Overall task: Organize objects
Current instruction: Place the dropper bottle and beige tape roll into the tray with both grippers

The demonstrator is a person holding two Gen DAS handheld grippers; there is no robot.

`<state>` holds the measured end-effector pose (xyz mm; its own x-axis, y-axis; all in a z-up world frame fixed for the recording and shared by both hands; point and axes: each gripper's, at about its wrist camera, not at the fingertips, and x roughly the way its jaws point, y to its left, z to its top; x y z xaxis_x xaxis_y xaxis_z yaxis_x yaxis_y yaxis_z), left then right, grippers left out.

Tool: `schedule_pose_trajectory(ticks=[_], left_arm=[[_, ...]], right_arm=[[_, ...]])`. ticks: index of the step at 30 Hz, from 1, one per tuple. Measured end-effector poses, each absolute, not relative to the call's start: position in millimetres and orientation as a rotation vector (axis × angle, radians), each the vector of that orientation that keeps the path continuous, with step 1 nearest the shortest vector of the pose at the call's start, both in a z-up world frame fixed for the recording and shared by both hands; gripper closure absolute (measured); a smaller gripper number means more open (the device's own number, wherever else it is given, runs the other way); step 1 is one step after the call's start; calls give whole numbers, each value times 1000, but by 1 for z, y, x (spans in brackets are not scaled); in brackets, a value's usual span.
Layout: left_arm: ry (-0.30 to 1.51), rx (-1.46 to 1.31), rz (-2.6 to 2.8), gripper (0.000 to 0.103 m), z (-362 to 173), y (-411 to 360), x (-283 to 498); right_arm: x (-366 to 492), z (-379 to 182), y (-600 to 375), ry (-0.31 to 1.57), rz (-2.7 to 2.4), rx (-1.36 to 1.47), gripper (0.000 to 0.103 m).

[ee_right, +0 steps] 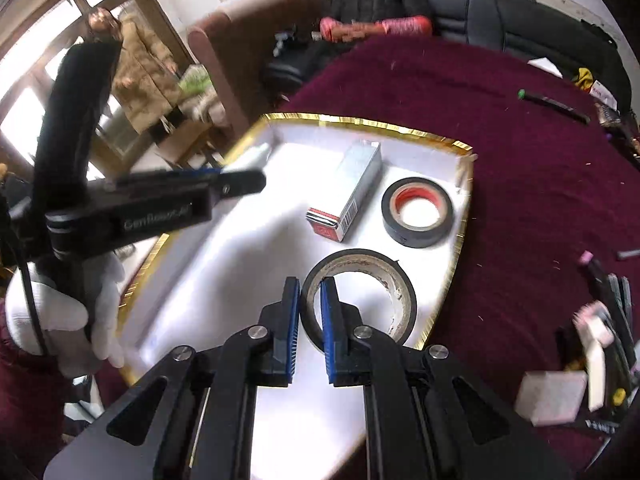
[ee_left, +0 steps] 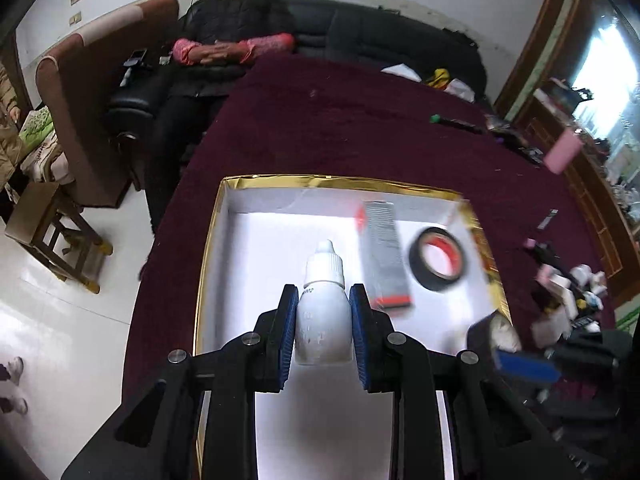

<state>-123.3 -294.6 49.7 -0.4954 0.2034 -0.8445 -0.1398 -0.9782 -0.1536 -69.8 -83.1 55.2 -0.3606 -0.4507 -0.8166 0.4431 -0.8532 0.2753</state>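
A small white plastic dropper bottle is seen pinched between the blue pads of the left gripper, its nozzle pointing away from the camera, above the white floor of a shallow gold-rimmed cardboard box. In the right wrist view, a worn roll of black tape with a pale inner core is clamped by its wall in the right gripper, one blue pad inside the ring and one outside, the roll held over the near part of the same box. Inside the box, a long silver-grey carton with a red end is shown lying flat, and just beside it a second roll of black tape with a red inner core, the two slightly apart. The left gripper is also caught from the side in the right wrist view, gripped by a white-gloved hand over the box's left edge. The box is set on a desk covered in dark maroon cloth. Small items, among them a dark pen with a green cap and pale blocks, are scattered on the cloth to the right, many too blurred to identify. Beyond the desk, a person in a black padded jacket with pink sleeves is seated on a black sofa, and another person in a tan coat is seen standing near a window.
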Motion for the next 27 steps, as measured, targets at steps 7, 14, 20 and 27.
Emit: schedule_pose_trajectory(ticks=[7, 14, 20, 27], left_arm=[[-150, -1551, 2501, 81, 15, -299, -164], [-221, -1536, 2484, 81, 12, -297, -187], [-252, -1551, 2460, 78, 13, -292, -193], [-337, -1599, 2465, 78, 19, -305, -187]], right_arm=[[-103, 25, -95, 16, -2238, 1427, 94], [-116, 21, -96, 46, -2286, 1423, 92], [-120, 21, -95, 10, -2282, 1424, 88], [-105, 37, -86, -35, -2279, 1382, 88]])
